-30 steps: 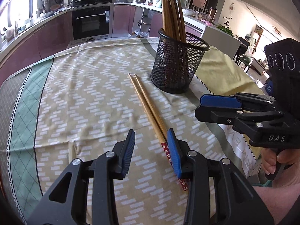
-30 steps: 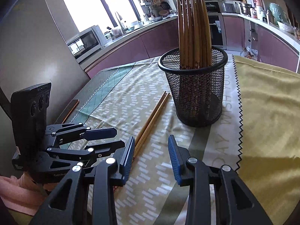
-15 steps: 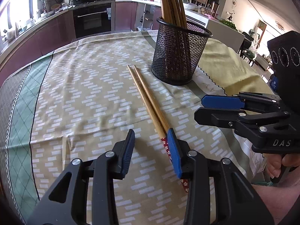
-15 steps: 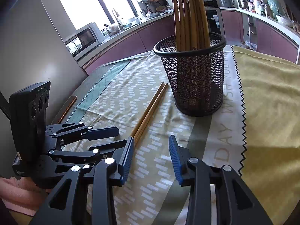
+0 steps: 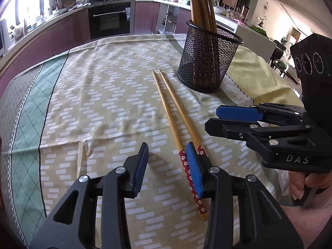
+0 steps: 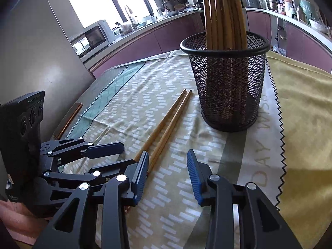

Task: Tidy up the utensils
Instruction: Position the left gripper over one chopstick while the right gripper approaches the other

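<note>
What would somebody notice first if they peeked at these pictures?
Probably the black mesh cup standing on the patterned tablecloth, stuffed with tall wooden chopsticks. Next, the loose pair of chopsticks lying flat beside it, their red flowery ends nearest the camera. The open left gripper and open right gripper hover close by.

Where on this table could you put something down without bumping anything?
The patterned cloth left of the two loose chopsticks is bare, as is the yellow cloth right of the mesh holder. It is crowded between chopsticks and holder, and near both grippers.
</note>
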`<state>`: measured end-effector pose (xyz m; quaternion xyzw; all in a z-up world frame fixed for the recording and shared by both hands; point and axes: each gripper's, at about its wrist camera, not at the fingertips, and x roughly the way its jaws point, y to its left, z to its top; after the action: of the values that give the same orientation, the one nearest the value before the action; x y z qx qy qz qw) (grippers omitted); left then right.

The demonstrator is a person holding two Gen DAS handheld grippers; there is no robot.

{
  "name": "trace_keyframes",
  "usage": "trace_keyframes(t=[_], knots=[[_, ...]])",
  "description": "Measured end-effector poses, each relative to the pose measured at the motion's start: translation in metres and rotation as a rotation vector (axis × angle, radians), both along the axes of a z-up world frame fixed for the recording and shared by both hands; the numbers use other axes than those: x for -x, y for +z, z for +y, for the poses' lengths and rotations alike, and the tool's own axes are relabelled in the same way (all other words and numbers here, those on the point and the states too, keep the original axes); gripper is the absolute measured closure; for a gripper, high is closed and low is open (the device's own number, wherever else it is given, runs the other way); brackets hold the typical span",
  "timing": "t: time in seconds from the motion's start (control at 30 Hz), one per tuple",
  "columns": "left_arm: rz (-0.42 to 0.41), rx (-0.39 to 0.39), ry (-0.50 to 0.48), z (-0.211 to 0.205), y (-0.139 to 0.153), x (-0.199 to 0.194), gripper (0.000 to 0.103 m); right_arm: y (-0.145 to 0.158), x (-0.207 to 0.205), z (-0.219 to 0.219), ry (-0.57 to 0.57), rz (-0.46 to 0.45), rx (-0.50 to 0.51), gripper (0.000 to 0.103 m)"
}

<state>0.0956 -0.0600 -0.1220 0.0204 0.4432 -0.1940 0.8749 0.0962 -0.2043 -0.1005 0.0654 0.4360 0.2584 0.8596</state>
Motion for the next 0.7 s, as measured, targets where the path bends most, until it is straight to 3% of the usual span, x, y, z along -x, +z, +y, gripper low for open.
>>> trace_keyframes(t=[0.27,0.53,0.7], knots=[[0.004,0.016,0.014,0.007,0.0,0.002,0.066,-0.005,-0.006,0.024,0.024,-0.012,0.083,0.068],[0.002,0.02,0.009,0.009,0.0,0.004,0.067,-0.004,-0.003,0.024,0.017,-0.02,0.154,0.081],[0.002,0.025,-0.003,0.01,0.001,0.003,0.066,-0.003,-0.003,0.016,0.002,0.0,0.149,0.082]])
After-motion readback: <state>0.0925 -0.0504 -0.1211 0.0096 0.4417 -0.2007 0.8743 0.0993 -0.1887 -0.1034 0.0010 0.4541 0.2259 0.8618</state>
